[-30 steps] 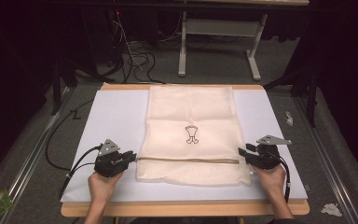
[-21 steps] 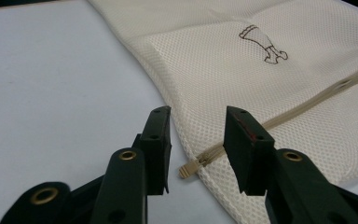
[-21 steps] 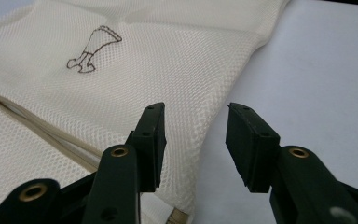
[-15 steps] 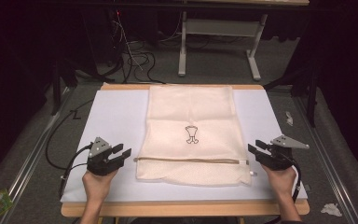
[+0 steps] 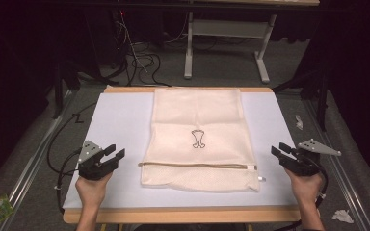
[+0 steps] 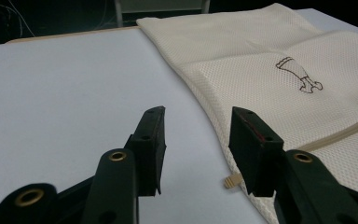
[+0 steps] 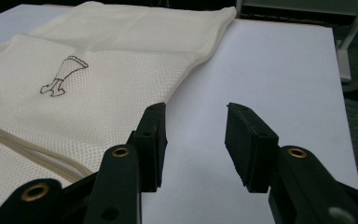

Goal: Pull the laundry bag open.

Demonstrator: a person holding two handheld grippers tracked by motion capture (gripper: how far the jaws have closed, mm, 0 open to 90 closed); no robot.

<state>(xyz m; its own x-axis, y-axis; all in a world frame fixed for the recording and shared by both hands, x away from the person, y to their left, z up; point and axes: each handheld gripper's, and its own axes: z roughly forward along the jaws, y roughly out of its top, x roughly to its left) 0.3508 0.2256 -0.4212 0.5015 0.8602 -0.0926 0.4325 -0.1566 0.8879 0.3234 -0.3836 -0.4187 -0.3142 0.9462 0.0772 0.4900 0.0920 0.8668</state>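
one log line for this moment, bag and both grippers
mesh bag: flat on table, zipper edge near | left gripper: open, just opened, empty, beside bag | right gripper: open, empty, beside bag

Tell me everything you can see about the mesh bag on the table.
The mesh bag is cream, fine netted fabric, lying flat in the middle of the white mat, its far edge reaching the mat's far edge. A small dark outline drawing sits near its centre. A tan zipper runs across near the front edge, with a small pull at its right end. A soft fold crosses the upper part. Nothing touches it; both grippers sit apart at its sides.
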